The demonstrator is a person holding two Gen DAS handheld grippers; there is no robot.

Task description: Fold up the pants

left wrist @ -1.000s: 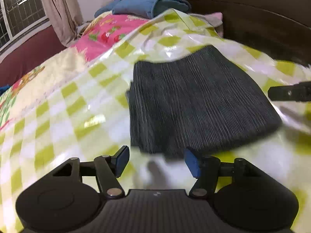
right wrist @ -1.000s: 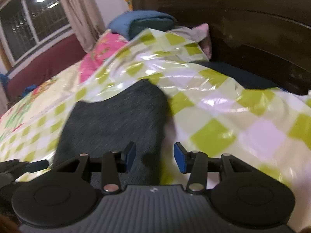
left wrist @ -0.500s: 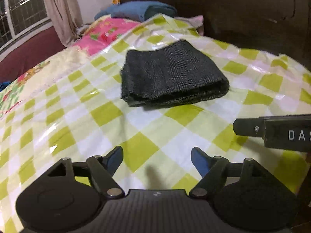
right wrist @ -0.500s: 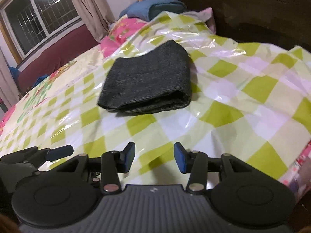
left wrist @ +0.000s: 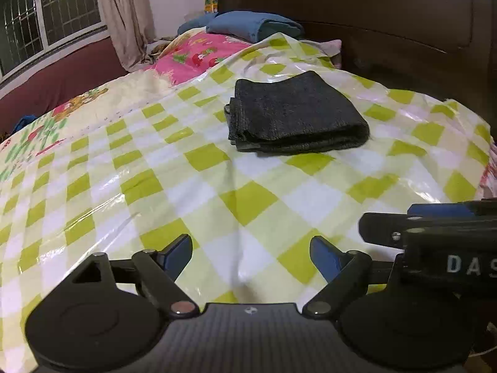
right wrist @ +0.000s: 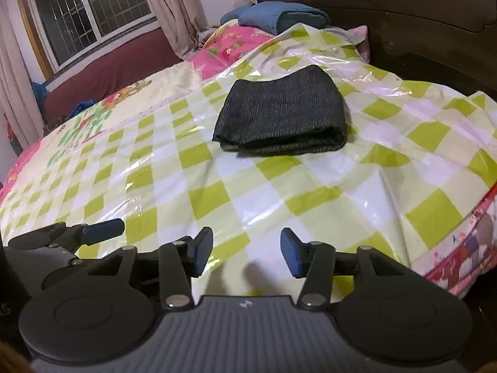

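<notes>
Both the left gripper (left wrist: pixel 251 255) and right gripper (right wrist: pixel 247 251) have drawn back, jaws opening and empty, leaving the pants (left wrist: pixel 295 118) folded square on the bed's checked sheet (left wrist: pixel 174 186), so folding looks finished.

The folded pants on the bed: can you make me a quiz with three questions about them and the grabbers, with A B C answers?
1. Where do the dark grey folded pants lie?
A. On the green-checked plastic sheet
B. On the blue pillow
C. On the floor

2. How many pants bundles are on the sheet?
A. Three
B. Two
C. One

3. What is between the fingers of the left gripper and the right gripper?
A. The pants
B. Nothing
C. A curtain

Answers: 1 A, the sheet shows all around them; 2 C, only one dark bundle is seen; 3 B, both grippers are opening over bare sheet, well short of the pants.
</notes>
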